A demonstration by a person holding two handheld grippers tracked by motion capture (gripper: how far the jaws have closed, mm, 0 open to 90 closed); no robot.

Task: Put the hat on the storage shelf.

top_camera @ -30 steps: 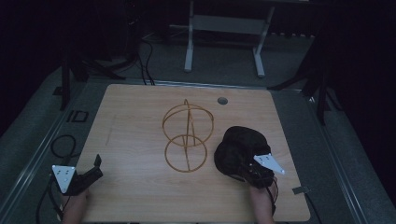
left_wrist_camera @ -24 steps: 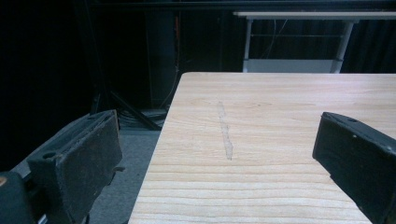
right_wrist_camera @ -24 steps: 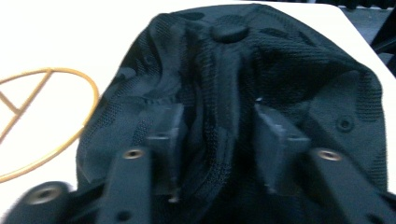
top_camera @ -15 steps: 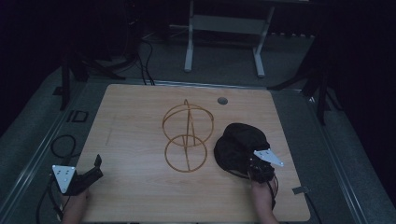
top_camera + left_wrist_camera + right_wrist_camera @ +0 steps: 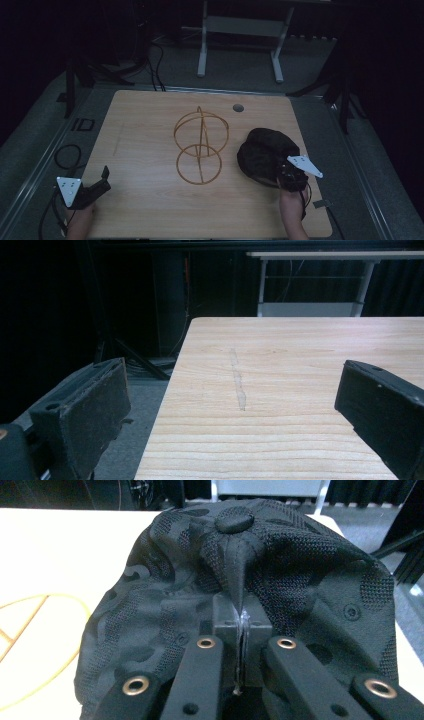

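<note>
Now the right gripper [image 5: 240, 645] has just closed its jaws on a fold of the black cap [image 5: 265, 152], which sits at the table's [image 5: 150, 130] right side beside the wire stand [image 5: 200, 145]; the grip looks ready for lifting. Meanwhile the left gripper [image 5: 97, 186] waits with jaws apart.

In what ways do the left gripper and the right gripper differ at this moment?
The left gripper has its jaws wide apart with nothing between them; the right gripper is shut, pinching a fold of the black mesh fabric cap. The left gripper sits at the near left corner of the light wooden table, the right gripper at the cap. Both have black jaws.
</note>
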